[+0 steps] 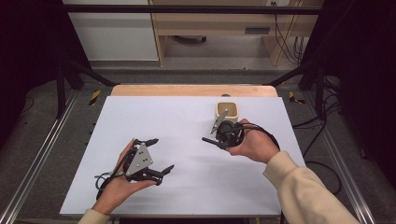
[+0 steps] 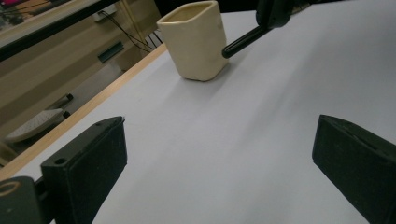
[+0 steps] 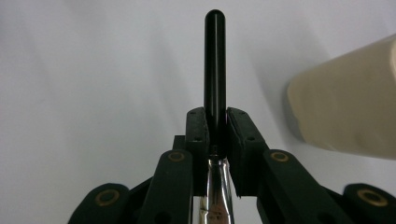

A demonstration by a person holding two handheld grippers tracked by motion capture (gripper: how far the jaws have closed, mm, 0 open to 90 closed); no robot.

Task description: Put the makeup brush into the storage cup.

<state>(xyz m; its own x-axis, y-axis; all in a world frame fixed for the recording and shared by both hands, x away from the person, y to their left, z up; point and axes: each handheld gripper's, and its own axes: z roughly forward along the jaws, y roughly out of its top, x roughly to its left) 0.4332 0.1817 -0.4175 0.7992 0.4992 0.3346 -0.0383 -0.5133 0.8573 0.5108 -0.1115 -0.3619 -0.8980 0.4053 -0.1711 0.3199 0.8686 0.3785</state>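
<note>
Brush (image 3: 215, 65) — black handle, metal ferrule — is pinched between the right gripper (image 1: 223, 135) jaws just beside the cream cup (image 1: 227, 111) on the desk (image 1: 187, 186), not yet in it. Left gripper (image 1: 152, 156) hovers well apart from the cup, jaws spread and empty — dropping the brush in looks like what remains.

Left gripper (image 1: 158, 154) jaws spread wide; right gripper (image 3: 215, 123) clamped tight

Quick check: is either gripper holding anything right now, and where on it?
The right gripper is shut on a black-handled utensil, clamped where the handle meets its metal shaft. The left gripper is open, holding nothing.
</note>
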